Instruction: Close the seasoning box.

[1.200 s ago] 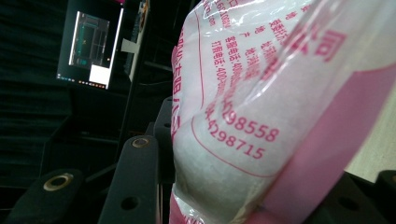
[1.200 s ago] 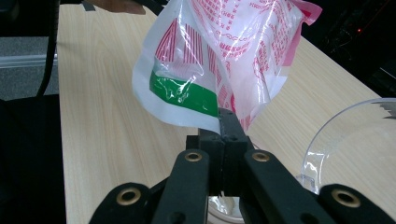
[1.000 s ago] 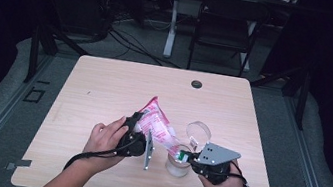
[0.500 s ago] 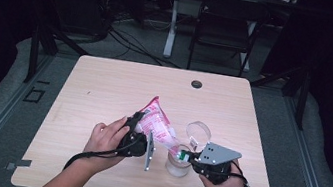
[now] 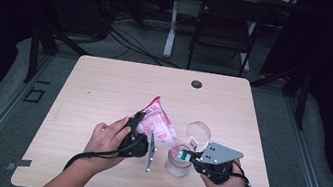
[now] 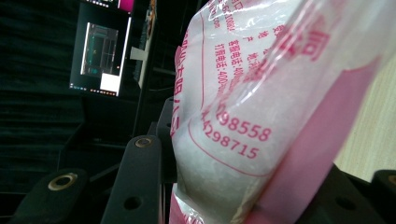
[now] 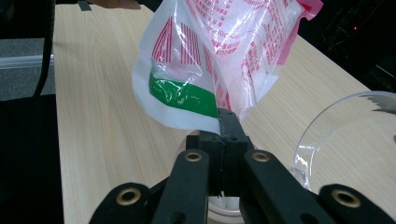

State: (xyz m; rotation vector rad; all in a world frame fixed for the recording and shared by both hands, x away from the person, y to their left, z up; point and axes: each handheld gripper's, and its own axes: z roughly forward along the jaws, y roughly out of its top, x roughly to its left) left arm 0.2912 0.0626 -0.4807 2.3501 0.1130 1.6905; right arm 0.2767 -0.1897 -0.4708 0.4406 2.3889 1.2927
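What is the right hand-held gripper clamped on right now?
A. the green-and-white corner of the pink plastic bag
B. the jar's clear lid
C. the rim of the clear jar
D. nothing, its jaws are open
A: in the right gripper view the right hand-held gripper has its jaws closed on the green-and-white corner of the pink plastic bag, above the clear jar.

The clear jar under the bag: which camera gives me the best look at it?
The high view: the clear jar stands on the table between both hands, its hinged lid open, the pink bag tilted over it. The right gripper view catches just the lid and a sliver of rim. The left gripper view looks onto the bag.
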